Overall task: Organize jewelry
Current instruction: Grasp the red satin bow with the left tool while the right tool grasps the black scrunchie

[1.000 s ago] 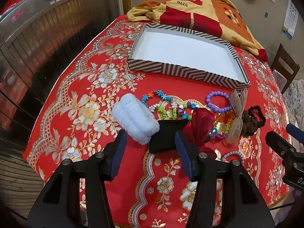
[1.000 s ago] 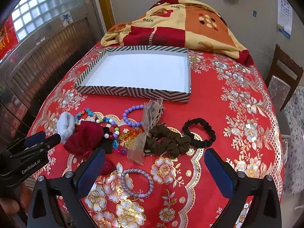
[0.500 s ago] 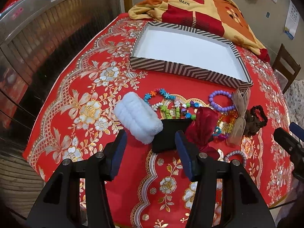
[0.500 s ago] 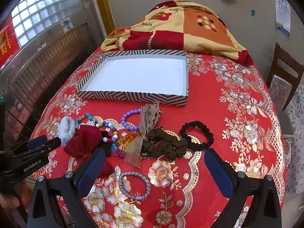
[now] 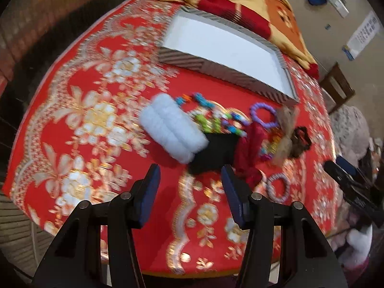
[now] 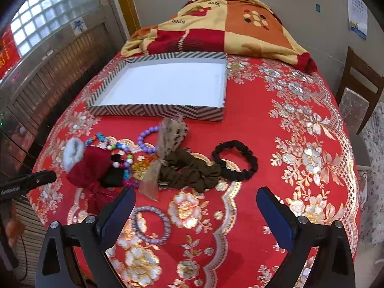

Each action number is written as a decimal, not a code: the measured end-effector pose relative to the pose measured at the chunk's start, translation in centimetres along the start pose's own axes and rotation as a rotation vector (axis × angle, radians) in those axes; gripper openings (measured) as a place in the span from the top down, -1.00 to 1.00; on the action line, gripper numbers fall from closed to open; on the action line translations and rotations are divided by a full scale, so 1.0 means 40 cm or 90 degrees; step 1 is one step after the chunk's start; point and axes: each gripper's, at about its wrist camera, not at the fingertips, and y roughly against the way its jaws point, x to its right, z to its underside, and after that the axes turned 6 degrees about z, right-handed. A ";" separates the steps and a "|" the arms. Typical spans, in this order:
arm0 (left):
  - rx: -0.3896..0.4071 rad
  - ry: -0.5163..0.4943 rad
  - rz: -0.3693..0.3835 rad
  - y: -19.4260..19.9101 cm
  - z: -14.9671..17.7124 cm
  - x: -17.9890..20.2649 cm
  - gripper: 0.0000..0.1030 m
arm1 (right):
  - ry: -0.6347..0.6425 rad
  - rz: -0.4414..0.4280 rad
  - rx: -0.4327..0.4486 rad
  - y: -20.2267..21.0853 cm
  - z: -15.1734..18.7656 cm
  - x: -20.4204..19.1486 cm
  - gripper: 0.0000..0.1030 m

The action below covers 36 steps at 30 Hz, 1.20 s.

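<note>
- Left tool (image 5: 190, 187): jaws apart, nothing between them, low over the near edge of the counter (image 5: 79, 129). It points at the white fluffy scrunchie (image 5: 171, 130) and the black item (image 5: 214, 152) just behind it. The left wrist view is motion-blurred, so I can't tell whether either one is touched.
- Right tool (image 6: 195, 212): jaws wide apart, empty, above the near middle of the counter. The woven bracelet (image 6: 151, 224) lies just left of the gap, close to the left finger.
- Jewelry is all in one loose pile between the tools and the striped tray (image 6: 153, 110): dark red scrunchie (image 6: 90, 165), beaded strands (image 6: 122, 153), purple bead bracelet (image 6: 147, 139), mesh bow (image 6: 168, 144), brown scrunchie (image 6: 189, 170). The black scrunchie ring (image 6: 235, 159) sits at the right end, touching the brown one.
- Tray interior is bare white, so my read is that sorting hasn't started.
- Tray sits just behind the pile with its open side up, likely so each piece only needs a short carry forward.
- Wide right jaw spacing suits soft, bulky pieces. The left's narrower gap roughly matches the white scrunchie's width.
- Risk: pieces overlap and the beads tangle under fabric, so a grab mid-pile may drag neighbours. Outliers (white scrunchie, woven bracelet, black ring) look like the cleaner first picks.
- Patterned blanket (image 6: 216, 24) behind the tray isn't involved.
</note>
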 end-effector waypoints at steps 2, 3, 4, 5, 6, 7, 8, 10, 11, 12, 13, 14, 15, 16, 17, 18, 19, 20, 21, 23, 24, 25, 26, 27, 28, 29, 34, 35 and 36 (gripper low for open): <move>-0.012 -0.007 0.016 -0.017 0.011 0.035 -0.02 | -0.007 0.004 -0.003 -0.007 0.002 0.016 -0.95; -0.020 -0.008 0.028 -0.029 0.017 0.053 -0.02 | -0.012 0.007 -0.006 -0.014 0.002 0.026 -0.94; -0.027 -0.009 0.039 -0.041 0.022 0.071 -0.02 | -0.017 0.012 -0.009 -0.021 0.002 0.036 -0.92; -0.030 -0.010 0.039 -0.051 0.025 0.083 -0.02 | -0.020 0.015 -0.012 -0.029 0.002 0.044 -0.87; -0.030 -0.013 0.029 -0.065 0.029 0.099 -0.02 | -0.022 0.018 -0.014 -0.034 0.000 0.049 -0.85; -0.027 -0.020 0.015 -0.076 0.032 0.113 -0.02 | -0.025 0.023 -0.016 -0.043 -0.002 0.057 -0.81; -0.023 -0.025 0.005 -0.088 0.030 0.120 -0.02 | -0.027 0.028 -0.018 -0.050 -0.005 0.063 -0.78; -0.018 -0.021 -0.008 -0.108 0.029 0.128 -0.02 | -0.030 0.041 -0.018 -0.065 -0.015 0.078 -0.74; -0.015 -0.018 -0.010 -0.115 0.028 0.128 -0.02 | -0.033 0.048 -0.019 -0.070 -0.019 0.085 -0.68; -0.011 -0.016 -0.012 -0.122 0.025 0.126 -0.02 | -0.040 0.057 -0.020 -0.078 -0.026 0.097 -0.66; -0.006 -0.012 -0.016 -0.129 0.022 0.127 -0.02 | -0.048 0.063 -0.020 -0.086 -0.033 0.111 -0.63; -0.004 -0.006 -0.019 -0.133 0.018 0.124 -0.02 | -0.053 0.069 -0.020 -0.094 -0.041 0.124 -0.61; -0.004 0.002 -0.018 -0.141 0.015 0.124 -0.02 | -0.055 0.079 -0.021 -0.104 -0.047 0.135 -0.60; -0.004 0.006 -0.016 -0.147 0.011 0.125 -0.02 | -0.055 0.089 -0.026 -0.118 -0.054 0.144 -0.54; -0.006 0.008 -0.017 -0.152 0.010 0.124 -0.02 | -0.055 0.095 -0.034 -0.133 -0.062 0.154 -0.43; -0.007 0.008 -0.020 -0.159 0.010 0.126 -0.02 | -0.052 0.093 -0.041 -0.151 -0.069 0.162 -0.36; -0.008 0.007 -0.022 -0.165 0.011 0.127 -0.02 | -0.049 0.092 -0.047 -0.165 -0.073 0.167 -0.30; -0.009 0.007 -0.024 -0.170 0.011 0.127 -0.02 | -0.046 0.093 -0.053 -0.180 -0.076 0.170 -0.28; -0.011 0.009 -0.028 -0.176 0.010 0.128 -0.02 | -0.042 0.095 -0.059 -0.197 -0.080 0.172 -0.27; -0.014 0.015 -0.024 -0.186 0.008 0.127 -0.02 | -0.039 0.096 -0.062 -0.218 -0.084 0.176 -0.12; -0.012 0.018 -0.019 -0.187 0.007 0.125 -0.02 | -0.039 0.095 -0.063 -0.225 -0.085 0.177 -0.06; -0.008 0.020 -0.014 -0.187 0.007 0.123 -0.01 | -0.039 0.090 -0.066 -0.234 -0.086 0.179 0.07; -0.005 0.020 -0.012 -0.186 0.006 0.122 0.09 | -0.039 0.084 -0.069 -0.241 -0.087 0.180 0.22; 0.002 0.019 -0.005 -0.182 0.007 0.121 0.27 | -0.036 0.077 -0.069 -0.248 -0.086 0.178 0.28; 0.004 0.014 -0.002 -0.179 0.006 0.123 0.58 | -0.032 0.071 -0.068 -0.252 -0.085 0.177 0.37; 0.006 0.007 -0.003 -0.175 0.007 0.124 0.69 | -0.021 0.073 -0.060 -0.252 -0.084 0.172 0.51; 0.029 -0.022 0.036 -0.123 0.008 0.131 0.73 | -0.011 0.050 -0.052 -0.244 -0.089 0.162 0.79; 0.032 -0.025 0.042 -0.110 0.007 0.132 0.73 | -0.012 0.047 -0.047 -0.236 -0.091 0.163 0.79; 0.033 -0.026 0.048 -0.098 0.006 0.133 0.73 | -0.013 0.044 -0.042 -0.224 -0.092 0.165 0.80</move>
